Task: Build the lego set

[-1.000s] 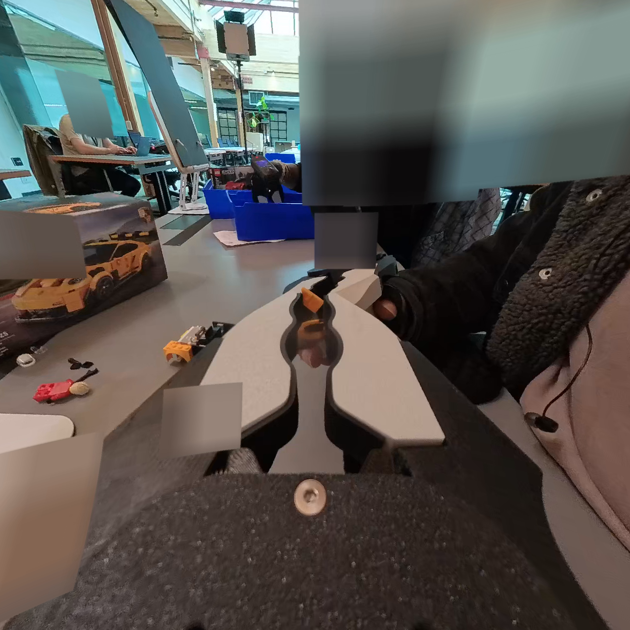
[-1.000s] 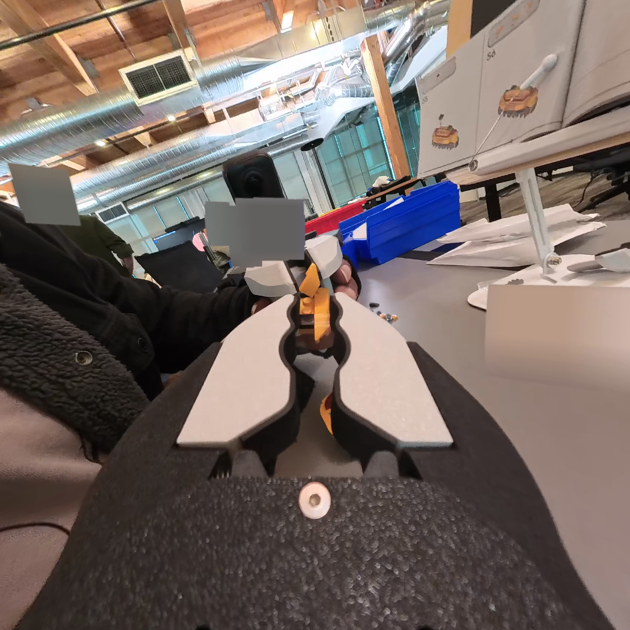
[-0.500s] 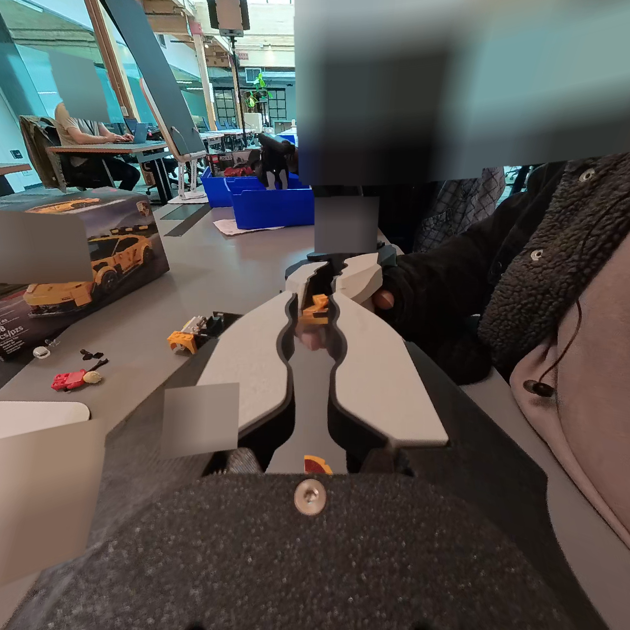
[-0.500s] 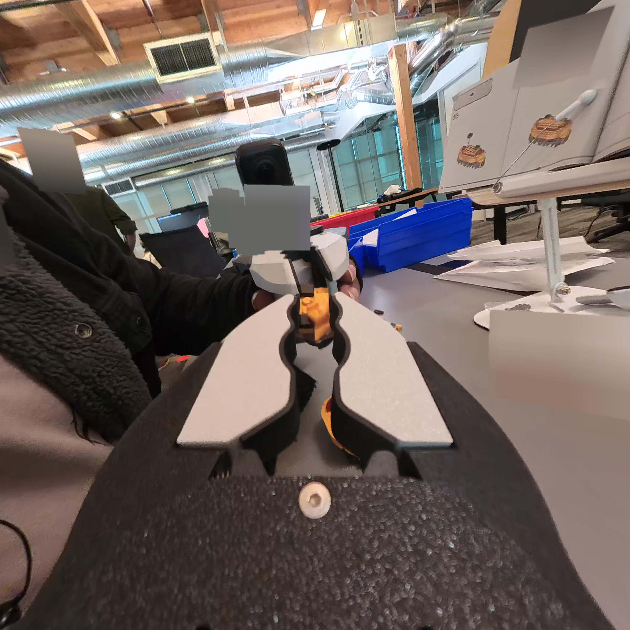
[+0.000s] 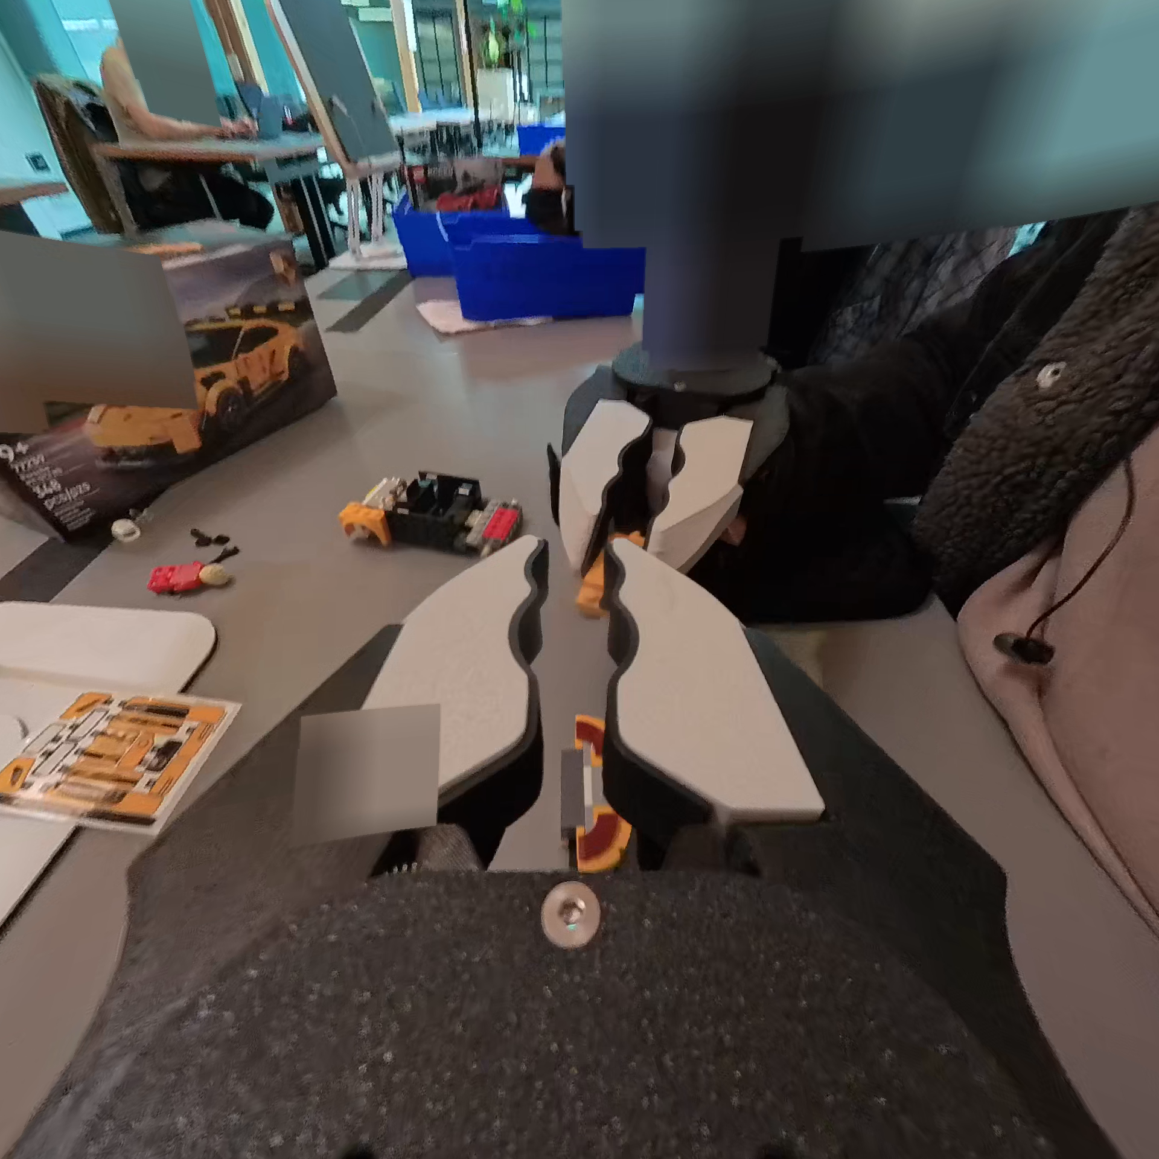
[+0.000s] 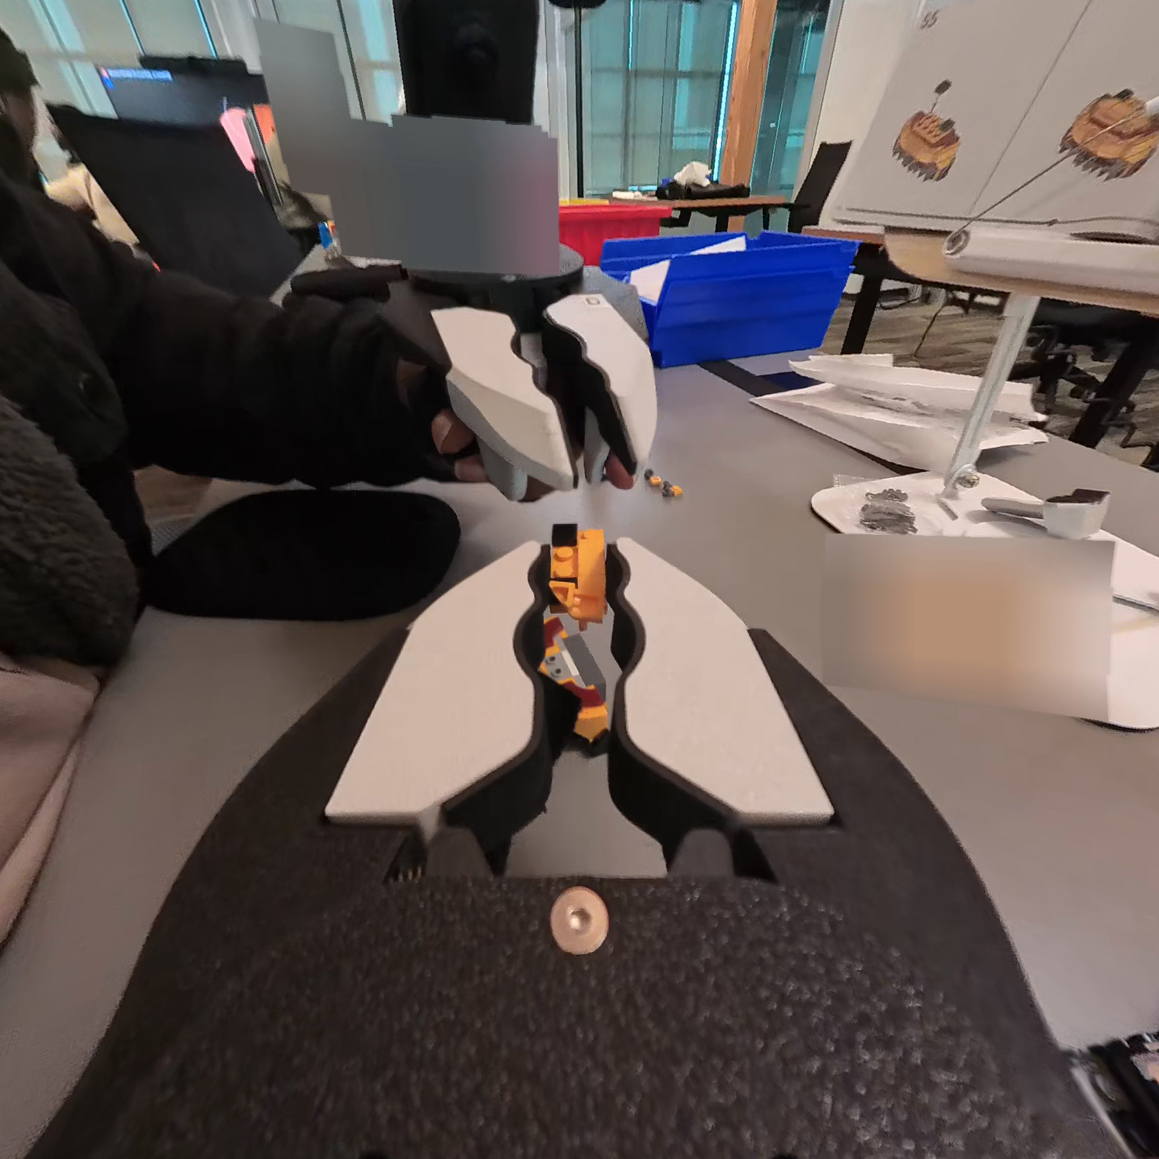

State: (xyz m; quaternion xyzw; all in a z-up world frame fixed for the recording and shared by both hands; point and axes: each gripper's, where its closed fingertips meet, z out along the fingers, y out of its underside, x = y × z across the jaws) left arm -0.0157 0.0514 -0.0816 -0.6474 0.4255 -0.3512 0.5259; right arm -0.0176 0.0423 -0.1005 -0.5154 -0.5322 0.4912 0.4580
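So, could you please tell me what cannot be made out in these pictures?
- Orange piece, left wrist view: mostly hidden behind the grey fingers.
- Dark bits, right wrist view: too small to identify.
- Car chassis, right wrist view: cut off at the corner.

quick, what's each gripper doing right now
Left gripper: fingers slightly apart, nothing between them; open.
Right gripper: shut on the orange lego piece, held near the fingertips.

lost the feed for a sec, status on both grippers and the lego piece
Right gripper shut on the orange sub-assembly. Left gripper empty, fingers apart, facing it. Car chassis waiting on the table. Nothing in the way.
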